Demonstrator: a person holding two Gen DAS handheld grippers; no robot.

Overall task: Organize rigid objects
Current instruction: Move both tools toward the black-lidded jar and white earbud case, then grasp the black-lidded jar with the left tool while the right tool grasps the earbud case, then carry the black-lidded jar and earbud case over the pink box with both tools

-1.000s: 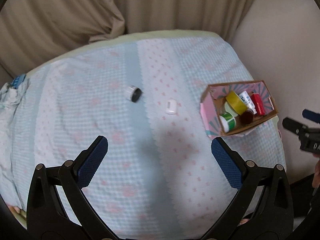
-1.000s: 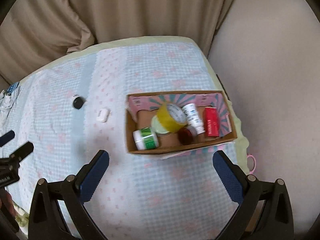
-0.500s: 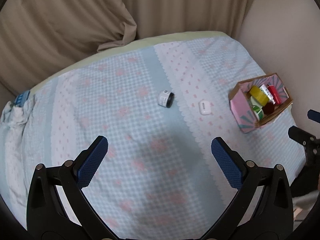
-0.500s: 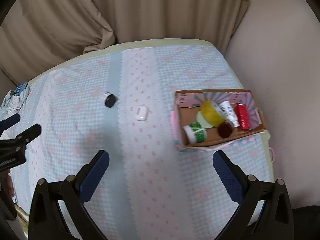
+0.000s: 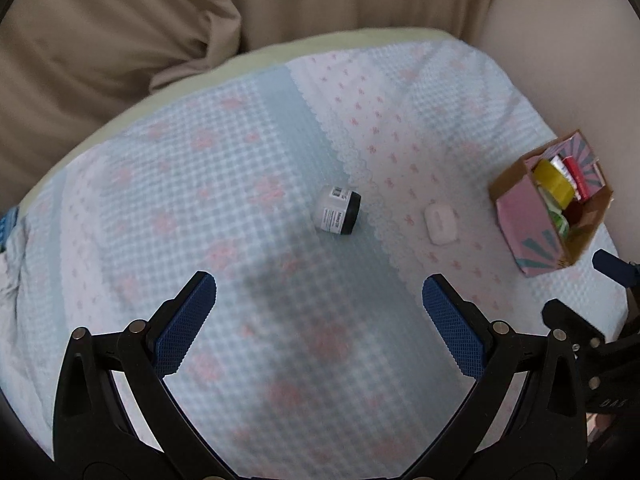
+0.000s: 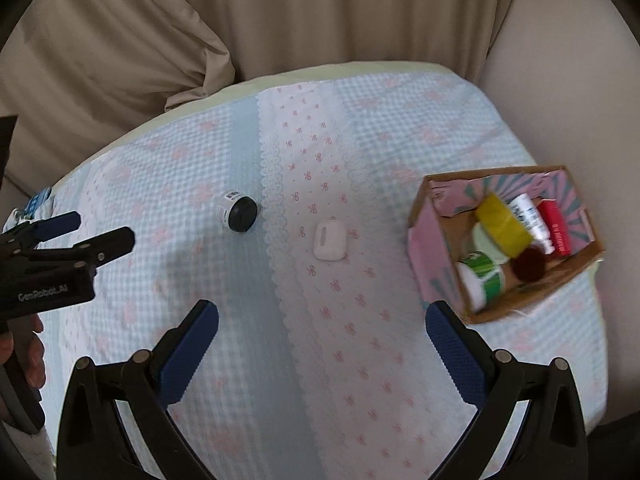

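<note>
A small white jar with a black lid lies on its side on the blue-and-pink cloth, also in the right wrist view. A flat white case lies to its right. A cardboard box at the right edge holds a yellow tape roll, a green-labelled jar, a white tube, a red box and a dark round lid. My left gripper is open and empty, above the cloth short of the jar. My right gripper is open and empty, short of the case.
The cloth-covered table drops off at the right beside a beige wall. Beige curtains hang behind the far edge. Crumpled fabric lies at the left edge. The left gripper shows at the left of the right wrist view.
Both grippers have swung left and moved closer to the cloth. The jar and the white case now appear larger and nearer the middle of each view. The box has shifted to the right.
</note>
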